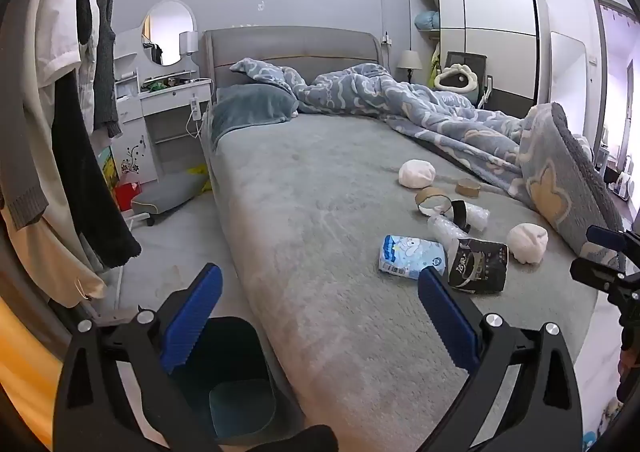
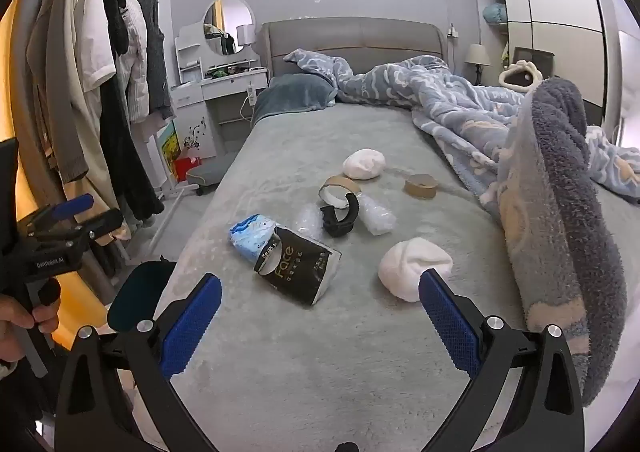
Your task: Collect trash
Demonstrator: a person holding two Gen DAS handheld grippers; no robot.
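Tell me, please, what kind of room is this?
It looks like a bedroom in a home. A bed with a grey cover and a crumpled blue duvet fills most of the view, a wardrobe stands in the far corner, and clothes hang on a rack beside a dressing table with a round mirror.

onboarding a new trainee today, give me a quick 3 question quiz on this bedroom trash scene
1. True or false: the left tool is shut on a wrapper.
2. How many white wads lie on the bed?
3. Where is the bin? A on the bed, B on the floor beside the bed, C on the dresser.

Key: 1 false, both tools stand open and empty. 2 two. 3 B.
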